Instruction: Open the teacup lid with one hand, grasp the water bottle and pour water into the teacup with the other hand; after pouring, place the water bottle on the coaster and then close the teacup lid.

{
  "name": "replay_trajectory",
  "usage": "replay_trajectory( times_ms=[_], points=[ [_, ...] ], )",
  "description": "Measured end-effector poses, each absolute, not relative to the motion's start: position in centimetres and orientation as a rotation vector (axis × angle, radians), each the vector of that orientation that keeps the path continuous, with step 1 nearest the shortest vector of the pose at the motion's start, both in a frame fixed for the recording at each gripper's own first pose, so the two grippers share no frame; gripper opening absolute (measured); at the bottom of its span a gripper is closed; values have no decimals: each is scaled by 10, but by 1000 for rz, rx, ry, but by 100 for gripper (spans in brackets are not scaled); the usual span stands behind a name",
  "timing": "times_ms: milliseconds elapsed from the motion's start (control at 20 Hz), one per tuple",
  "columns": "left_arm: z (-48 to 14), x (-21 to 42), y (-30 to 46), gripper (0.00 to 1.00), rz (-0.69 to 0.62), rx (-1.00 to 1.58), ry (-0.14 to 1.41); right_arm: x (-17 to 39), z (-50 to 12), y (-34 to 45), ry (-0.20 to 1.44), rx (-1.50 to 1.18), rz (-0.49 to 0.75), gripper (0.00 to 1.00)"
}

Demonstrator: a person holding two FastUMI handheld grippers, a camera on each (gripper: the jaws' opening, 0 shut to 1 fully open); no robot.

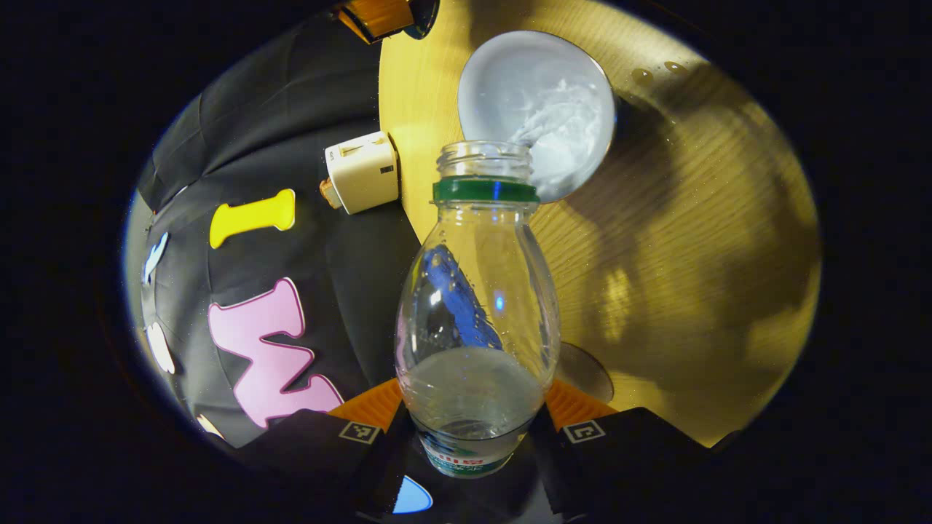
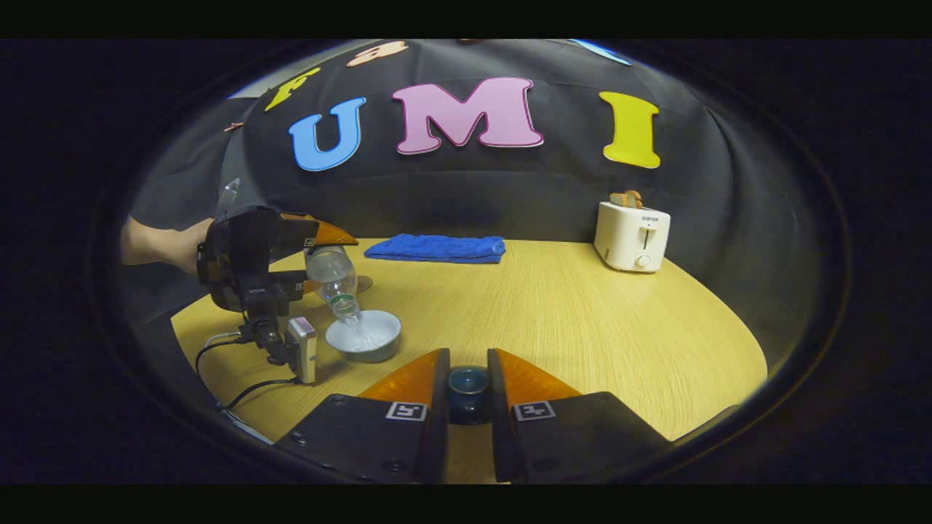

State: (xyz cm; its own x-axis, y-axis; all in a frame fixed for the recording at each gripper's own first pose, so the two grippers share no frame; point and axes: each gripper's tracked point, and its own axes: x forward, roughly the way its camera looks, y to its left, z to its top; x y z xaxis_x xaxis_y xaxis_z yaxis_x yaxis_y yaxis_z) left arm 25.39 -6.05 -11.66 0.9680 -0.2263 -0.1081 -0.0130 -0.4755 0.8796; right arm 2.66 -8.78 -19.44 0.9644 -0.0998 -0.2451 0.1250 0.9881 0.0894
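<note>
Left gripper view: the left gripper (image 1: 473, 426) is clamped on the lower body of the water bottle (image 1: 477, 306), one orange finger pressing each side. The bottle is uncapped and tilted mouth-forward, with water pooled near its base end. Beyond its mouth, a stream of water falls into the teacup (image 1: 537, 109), which stands open on the wooden table (image 1: 692, 255). A round coaster (image 1: 586, 371) lies on the table just beside the bottle's lower body. Farther off, a white toaster (image 1: 362, 171) sits at the table edge.

Right gripper view: the right gripper (image 2: 467, 389) is closed on the dark teacup lid (image 2: 467, 384), held between both orange fingers near the table surface. To the left, farther off, a hand (image 2: 156, 244) holds the other gripper and the tilted bottle over the cup. A folded blue towel (image 2: 435, 247) lies at the far edge of the table.
</note>
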Motion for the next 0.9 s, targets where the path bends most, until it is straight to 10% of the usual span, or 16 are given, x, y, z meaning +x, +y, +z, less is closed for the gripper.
replay_trajectory(
  times_ms=[900],
  points=[
    [-72, 250, -78, 76, -201, 2289, -291, 31, -173, -88, 223, 144, -111, 28]
  ],
)
